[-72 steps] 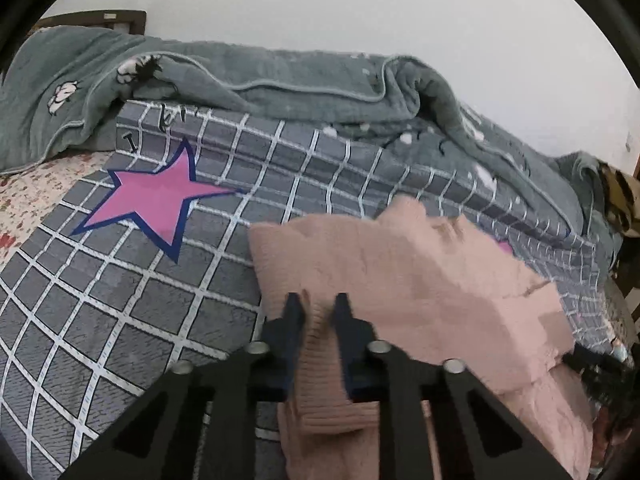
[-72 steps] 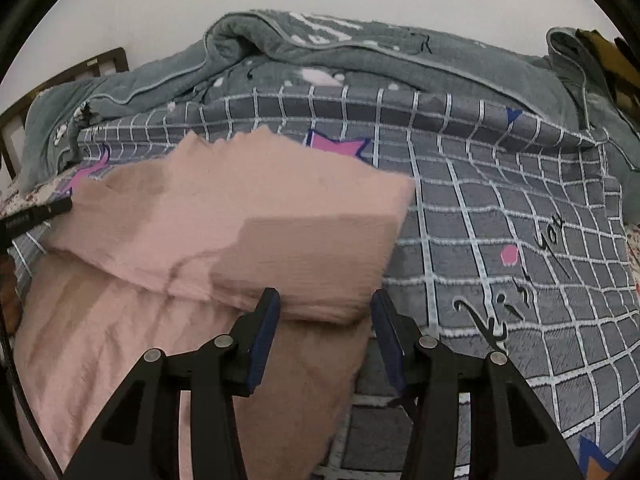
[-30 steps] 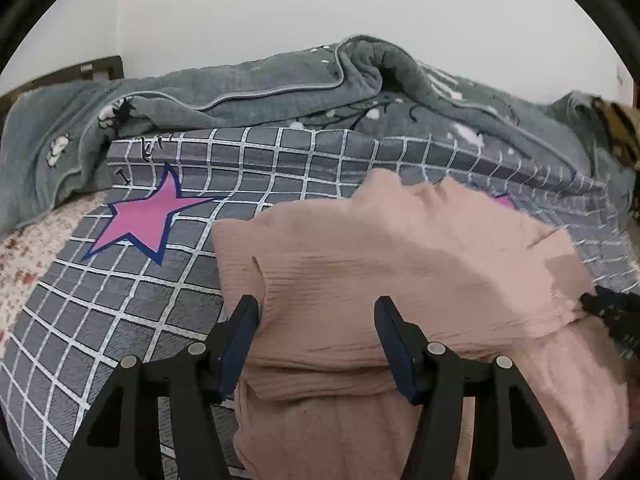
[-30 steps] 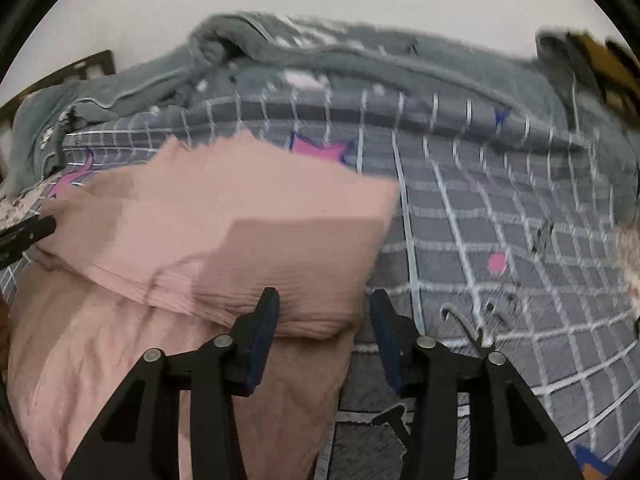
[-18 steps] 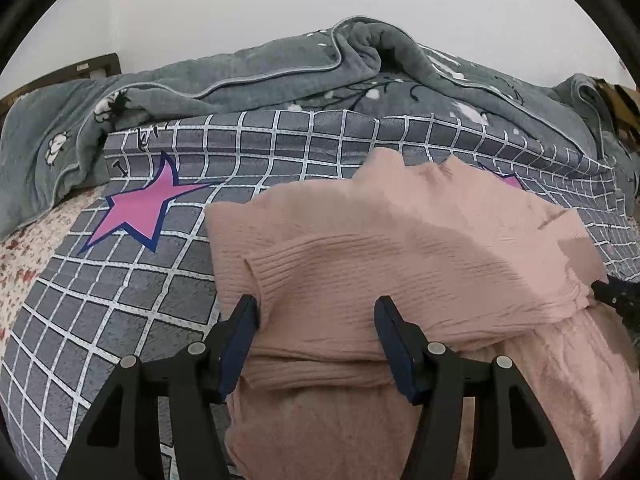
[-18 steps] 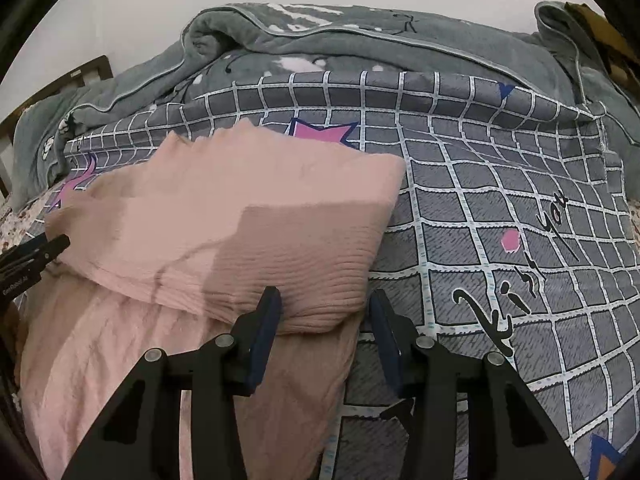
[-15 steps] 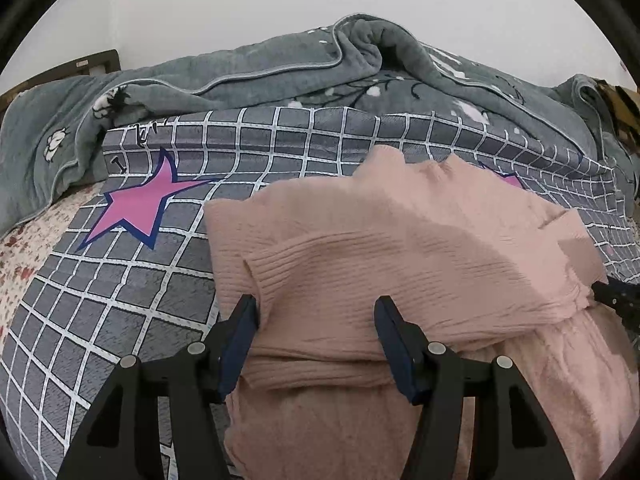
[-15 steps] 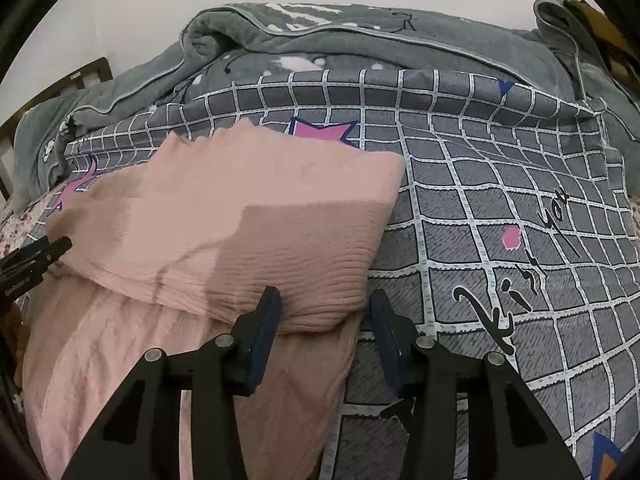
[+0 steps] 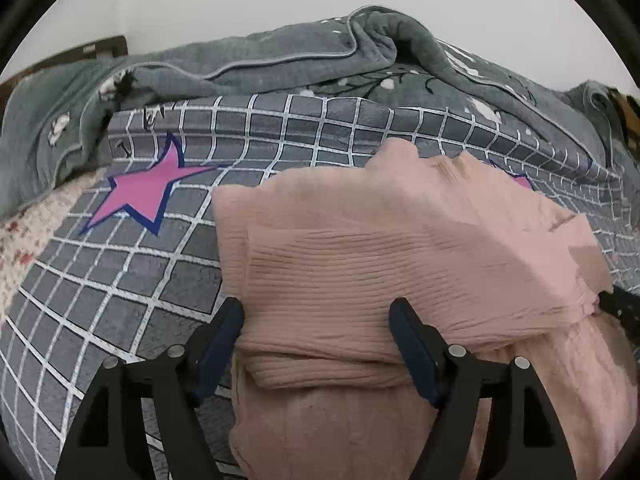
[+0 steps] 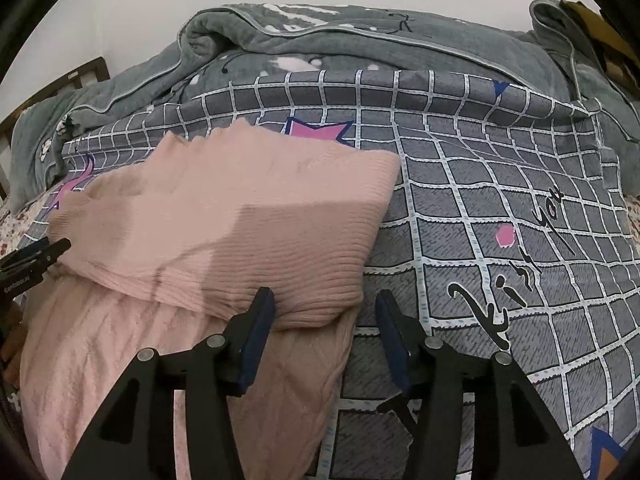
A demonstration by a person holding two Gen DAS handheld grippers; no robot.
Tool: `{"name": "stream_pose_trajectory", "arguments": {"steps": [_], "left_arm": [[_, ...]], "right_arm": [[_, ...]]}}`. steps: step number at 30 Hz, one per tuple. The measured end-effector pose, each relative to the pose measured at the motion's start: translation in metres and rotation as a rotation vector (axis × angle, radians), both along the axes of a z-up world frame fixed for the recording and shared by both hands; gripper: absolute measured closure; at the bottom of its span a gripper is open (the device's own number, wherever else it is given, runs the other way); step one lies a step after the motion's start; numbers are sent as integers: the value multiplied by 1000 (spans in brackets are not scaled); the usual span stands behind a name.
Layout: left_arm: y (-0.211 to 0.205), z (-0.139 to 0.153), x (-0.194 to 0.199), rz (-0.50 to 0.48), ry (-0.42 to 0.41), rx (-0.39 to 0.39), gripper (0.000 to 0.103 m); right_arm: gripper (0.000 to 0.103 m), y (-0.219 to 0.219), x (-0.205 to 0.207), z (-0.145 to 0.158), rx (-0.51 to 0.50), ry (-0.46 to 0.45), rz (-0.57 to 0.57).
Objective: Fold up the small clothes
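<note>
Pink knit sweater (image 9: 400,248) lies on the grey checked bedspread (image 9: 132,280), its ribbed top part already doubled over the lower half. Left gripper (image 9: 316,344) and right gripper (image 10: 324,328) have both just been widening, holding nothing, fabric merely between the jaws. Further folds probably remain.

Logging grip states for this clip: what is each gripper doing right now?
Left gripper: open, jaws just widened, straddling the folded pink sweater, not gripping.
Right gripper: open, jaws just widened, sweater's folded corner between them, not gripped.
</note>
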State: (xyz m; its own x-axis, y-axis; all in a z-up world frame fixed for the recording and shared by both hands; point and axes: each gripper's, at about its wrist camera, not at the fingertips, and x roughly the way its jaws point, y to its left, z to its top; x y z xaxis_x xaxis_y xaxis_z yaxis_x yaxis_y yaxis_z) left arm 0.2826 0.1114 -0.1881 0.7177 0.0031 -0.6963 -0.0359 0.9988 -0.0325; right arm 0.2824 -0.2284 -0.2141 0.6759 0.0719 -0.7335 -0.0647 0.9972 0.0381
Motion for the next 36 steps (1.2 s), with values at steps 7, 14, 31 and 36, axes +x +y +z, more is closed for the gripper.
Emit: {"name": "stream_pose_trajectory", "arguments": {"steps": [7, 14, 31, 36], "left_arm": [[0, -1, -1, 1, -1, 4, 29], [-1, -1, -1, 1, -1, 5, 29], [-1, 2, -5, -2, -25, -6, 29], [-4, 11, -21, -35, -72, -14, 29]], "right_arm": [[50, 1, -1, 0, -13, -3, -2], [49, 1, -1, 0, -18, -3, -3], [48, -1, -3, 2, -10, -4, 17], [48, 0, -29, 18, -56, -73, 35]]}}
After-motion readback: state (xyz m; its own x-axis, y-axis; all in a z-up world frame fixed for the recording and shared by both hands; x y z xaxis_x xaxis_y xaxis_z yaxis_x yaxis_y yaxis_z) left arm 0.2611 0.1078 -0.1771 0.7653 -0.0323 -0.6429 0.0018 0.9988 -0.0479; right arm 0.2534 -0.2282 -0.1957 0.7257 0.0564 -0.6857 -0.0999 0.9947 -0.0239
